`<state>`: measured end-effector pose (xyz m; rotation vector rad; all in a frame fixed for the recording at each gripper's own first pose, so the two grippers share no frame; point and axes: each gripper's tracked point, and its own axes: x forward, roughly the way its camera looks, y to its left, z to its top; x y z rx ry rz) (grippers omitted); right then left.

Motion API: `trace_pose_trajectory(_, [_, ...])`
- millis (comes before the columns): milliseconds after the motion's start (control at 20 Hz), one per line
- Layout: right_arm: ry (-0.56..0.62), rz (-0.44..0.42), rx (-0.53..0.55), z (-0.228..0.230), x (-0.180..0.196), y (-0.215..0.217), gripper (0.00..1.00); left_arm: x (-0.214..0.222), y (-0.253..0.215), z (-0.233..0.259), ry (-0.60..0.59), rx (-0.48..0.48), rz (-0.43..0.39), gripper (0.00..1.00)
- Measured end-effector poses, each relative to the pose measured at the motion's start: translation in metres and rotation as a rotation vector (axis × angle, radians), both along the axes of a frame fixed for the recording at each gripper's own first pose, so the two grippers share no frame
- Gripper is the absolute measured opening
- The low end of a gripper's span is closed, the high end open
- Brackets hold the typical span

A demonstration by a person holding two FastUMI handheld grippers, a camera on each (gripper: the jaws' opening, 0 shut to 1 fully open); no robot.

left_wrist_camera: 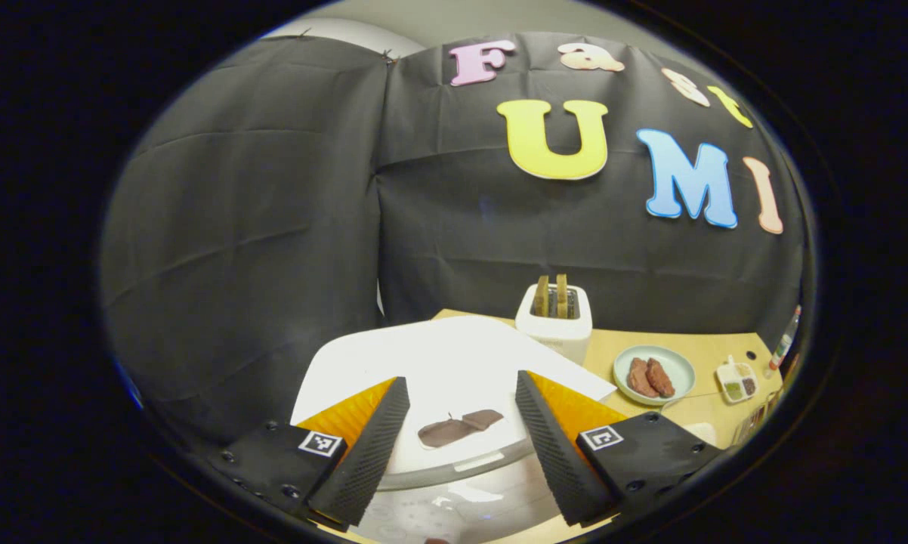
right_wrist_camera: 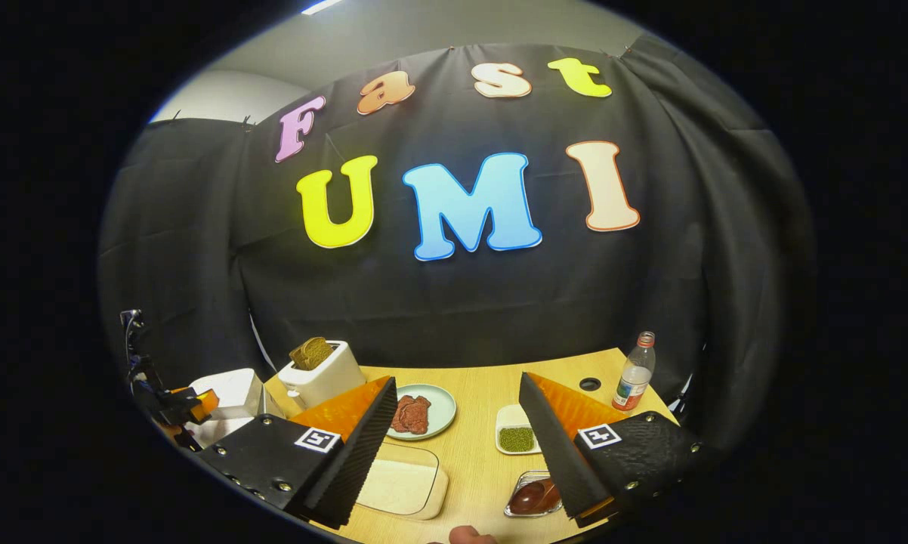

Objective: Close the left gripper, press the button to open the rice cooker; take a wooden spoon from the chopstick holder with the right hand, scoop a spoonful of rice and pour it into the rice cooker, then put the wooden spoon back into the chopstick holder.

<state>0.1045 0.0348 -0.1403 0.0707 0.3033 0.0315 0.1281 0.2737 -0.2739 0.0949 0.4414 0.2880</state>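
The left tongs (left_wrist_camera: 454, 446) are held apart, with nothing between the fingers, above the white rice cooker (left_wrist_camera: 454, 363), whose lid is down; a dark patch is seen on the lid between the fingers. Behind the cooker, a toaster (left_wrist_camera: 554, 321) with two slices in it stands on the desk (left_wrist_camera: 714, 355), and to its right lie a plate (left_wrist_camera: 654, 374) of brown pieces and a small divided dish (left_wrist_camera: 736, 380). In the right gripper view, the right tongs (right_wrist_camera: 458, 446) are likewise held apart and empty over the desk. A shallow tray of rice (right_wrist_camera: 401, 487) lies just beside the left finger, and a dish of green beans (right_wrist_camera: 516, 434) just beside the right finger. A bottle (right_wrist_camera: 634, 374) stands at the far right of the desk. The left tongs are seen at the far left edge, beside the cooker.
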Motion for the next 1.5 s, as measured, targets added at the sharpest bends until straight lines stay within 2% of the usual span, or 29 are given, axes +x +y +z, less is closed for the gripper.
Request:
trace_pose_trajectory(200, [0.006, -0.01, -0.003, -0.001, -0.005, -0.001, 0.99, -0.004, -0.002, -0.01, 0.012, 0.016, -0.008, 0.99])
trace_pose_trajectory(450, [-0.009, -0.011, -0.018, 0.001, -0.015, 0.005, 0.99, -0.011, -0.005, -0.019, 0.042, -0.009, -0.033, 1.0])
trace_pose_trajectory(550, [-0.003, -0.008, -0.022, -0.001, -0.021, 0.008, 0.99, -0.012, -0.006, -0.013, 0.04, -0.005, -0.064, 1.0])
trace_pose_trajectory(650, [-0.022, -0.01, -0.026, 0.007, -0.027, 0.011, 0.99, -0.015, 0.001, -0.001, 0.018, 0.009, -0.054, 0.98])
trace_pose_trajectory(700, [-0.033, -0.012, -0.02, 0.013, -0.028, 0.013, 0.99, -0.018, 0.001, 0.012, -0.01, 0.019, -0.055, 0.98])
trace_pose_trajectory(750, [-0.044, -0.018, -0.014, 0.017, -0.032, 0.016, 0.94, -0.021, -0.003, 0.028, -0.048, 0.021, -0.065, 0.98])
trace_pose_trajectory(800, [-0.055, -0.026, -0.012, 0.022, -0.034, 0.018, 0.99, -0.023, -0.011, 0.047, -0.088, 0.016, -0.08, 0.98])
trace_pose_trajectory(1050, [-0.127, -0.068, -0.04, 0.056, -0.054, 0.031, 0.99, -0.024, -0.054, 0.167, -0.28, 0.022, -0.172, 0.98])
trace_pose_trajectory(1150, [-0.156, -0.072, -0.056, 0.075, -0.063, 0.037, 0.99, -0.027, -0.082, 0.215, -0.343, -0.004, -0.217, 0.98])
trace_pose_trajectory(1350, [-0.224, -0.129, -0.062, 0.12, -0.075, 0.036, 0.99, -0.04, -0.123, 0.263, -0.394, -0.028, -0.283, 0.98])
trace_pose_trajectory(1500, [-0.261, -0.159, -0.059, 0.151, -0.07, 0.031, 0.98, -0.046, -0.149, 0.298, -0.431, -0.096, -0.312, 1.0])
